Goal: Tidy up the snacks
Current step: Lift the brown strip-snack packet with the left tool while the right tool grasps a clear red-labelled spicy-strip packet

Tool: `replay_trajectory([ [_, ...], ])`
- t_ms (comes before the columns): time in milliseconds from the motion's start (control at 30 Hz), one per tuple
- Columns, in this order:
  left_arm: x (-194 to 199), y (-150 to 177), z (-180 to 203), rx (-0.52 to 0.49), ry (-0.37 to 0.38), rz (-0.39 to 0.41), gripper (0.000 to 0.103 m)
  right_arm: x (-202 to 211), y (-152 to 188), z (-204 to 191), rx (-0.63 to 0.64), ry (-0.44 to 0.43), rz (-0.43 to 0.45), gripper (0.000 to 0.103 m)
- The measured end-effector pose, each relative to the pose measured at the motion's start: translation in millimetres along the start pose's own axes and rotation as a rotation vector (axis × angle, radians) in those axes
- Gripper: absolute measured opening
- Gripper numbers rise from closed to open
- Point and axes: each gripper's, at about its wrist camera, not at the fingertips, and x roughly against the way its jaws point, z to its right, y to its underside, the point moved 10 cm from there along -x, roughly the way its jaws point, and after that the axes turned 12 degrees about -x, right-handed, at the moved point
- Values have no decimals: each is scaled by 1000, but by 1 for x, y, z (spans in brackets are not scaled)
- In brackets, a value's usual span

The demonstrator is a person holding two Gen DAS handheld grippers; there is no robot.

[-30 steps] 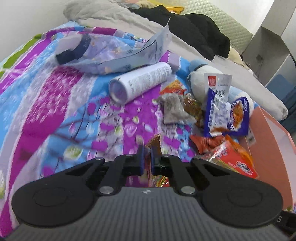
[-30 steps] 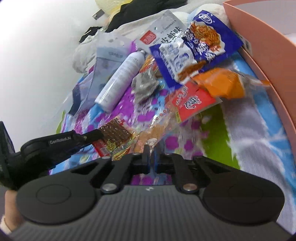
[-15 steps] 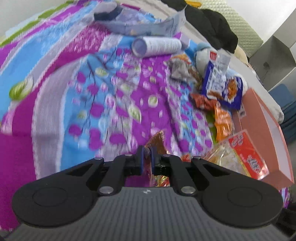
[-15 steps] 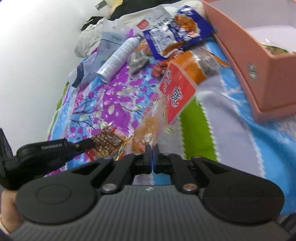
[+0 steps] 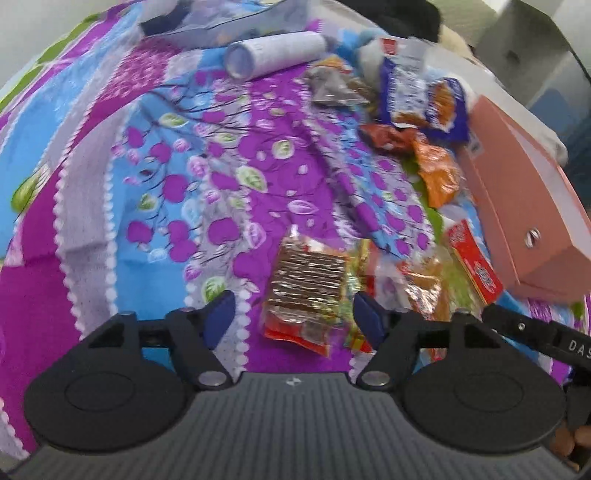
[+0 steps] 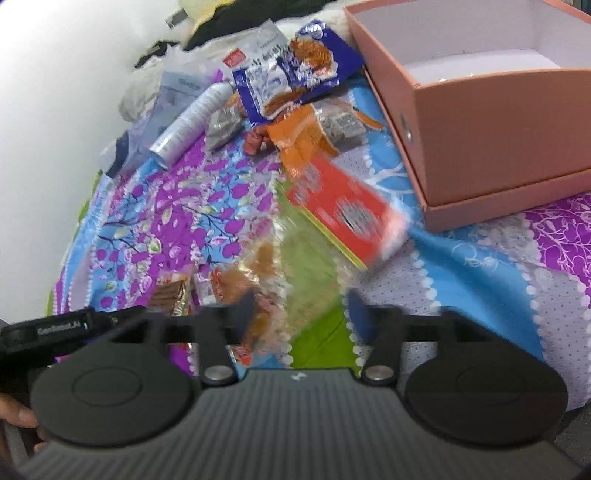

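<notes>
My left gripper [image 5: 295,314] is open; a brown snack packet [image 5: 304,284] lies on the bedspread between its fingers. My right gripper [image 6: 297,314] is open over a clear snack bag with a red label [image 6: 343,210], which lies on the bed and also shows in the left wrist view [image 5: 472,266]. A pink open box [image 6: 480,122] stands at the right, also in the left wrist view [image 5: 524,206]. A blue snack bag [image 6: 295,74], an orange packet [image 6: 299,136] and a grey packet [image 6: 221,125] lie in a pile beyond.
A white cylinder [image 5: 273,55] and a pale plastic bag [image 5: 221,22] lie at the far side of the purple and blue bedspread [image 5: 147,166]. Dark clothes and grey furniture [image 5: 517,44] are behind. The left gripper shows at the right wrist view's lower left [image 6: 55,328].
Both grippers were shut on snack packets and are now open. The brown packet and the red-labelled bag have dropped onto the bed near the pink box. Both views moved nearer the box.
</notes>
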Motion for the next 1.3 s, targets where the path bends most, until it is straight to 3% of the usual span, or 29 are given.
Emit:
replay_trajectory([
  [67, -2, -2, 8, -41, 31, 1, 78, 1, 2, 0, 11, -13, 0, 67],
  [200, -11, -5, 19, -142, 9, -16, 84, -8, 6, -4, 36, -10, -18, 69],
  [433, -37, 2, 32, -308, -48, -77, 84, -25, 7, -11, 132, 41, -28, 69],
  [467, -39, 3, 33, -324, -54, -72, 84, -25, 7, -12, 153, 46, -20, 72],
  [500, -40, 2, 33, -334, -57, -69, 84, -25, 7, -13, 167, 47, -18, 84],
  [567, -43, 2, 32, -337, -60, -65, 83, -27, 7, -12, 158, 41, -26, 90],
  [733, -46, -1, 31, -327, -62, -49, 79, -37, 8, -7, 135, 44, -40, 91],
  [867, -44, -7, 23, -260, -67, -25, 63, -43, 9, -15, 164, 18, -21, 92],
  [933, -43, -9, 19, -230, -57, -24, 61, -48, 11, -19, 207, 38, -19, 92],
  [967, -43, -9, 19, -227, -55, -23, 61, -50, 12, -21, 233, 49, -20, 90],
  [1100, -42, -8, 21, -231, -71, -10, 59, -52, 14, -33, 289, 34, -23, 60],
  [1167, -40, -8, 21, -216, -71, -4, 59, -52, 15, -37, 295, 20, -30, 50],
  [1300, -36, -8, 19, -170, -56, 7, 57, -48, 15, -40, 293, 9, -29, 40],
])
